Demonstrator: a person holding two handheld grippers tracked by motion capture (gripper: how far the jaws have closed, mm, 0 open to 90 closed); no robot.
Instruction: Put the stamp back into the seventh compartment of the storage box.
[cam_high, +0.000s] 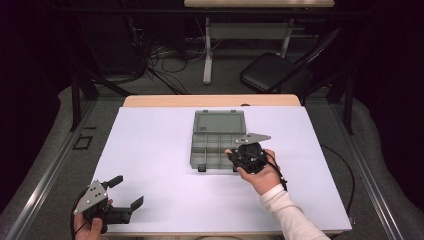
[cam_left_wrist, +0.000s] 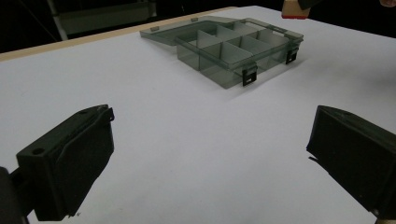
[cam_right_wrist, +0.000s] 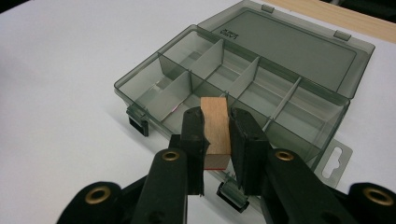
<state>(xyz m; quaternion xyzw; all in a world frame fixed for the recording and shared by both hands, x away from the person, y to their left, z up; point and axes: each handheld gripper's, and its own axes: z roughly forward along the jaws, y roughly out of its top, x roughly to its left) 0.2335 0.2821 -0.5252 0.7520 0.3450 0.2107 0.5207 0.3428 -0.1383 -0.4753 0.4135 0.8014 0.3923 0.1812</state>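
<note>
**A:** Start at your right gripper (cam_right_wrist: 217, 154). What are the jaws doing?

**B:** Your jaws are clamped on a small wooden block (cam_right_wrist: 215, 130), one pad on each long side. It stands nearly upright between them, with a red edge along its lower end. In the left gripper view you can spot that block (cam_left_wrist: 294, 9) at the top edge, above the far corner of the box.

**A:** And where is it relative to the box?

**B:** You're holding it over the front edge of the open compartment box (cam_right_wrist: 243, 88), a smoky clear case with dividers and its lid laid flat behind. I can't tell whether the block touches the rim.

**A:** My left gripper (cam_high: 125, 192)?

**B:** Your jaws are spread wide with nothing between them, just bare tabletop. It sits low at the near left corner, well apart from the box.

**A:** The surface and the room?

**B:** You're working on a white table (cam_high: 150, 150) with a wooden far edge. Beyond it there's a dark folding chair (cam_high: 272, 72), cables on the floor and a desk frame.

**A:** My hands?

**B:** Your right hand (cam_high: 262, 175) reaches forward, sleeve white, gripper pointing at the box's near right corner. Your left hand (cam_high: 90, 227) grips its tool at the bottom edge.
</note>
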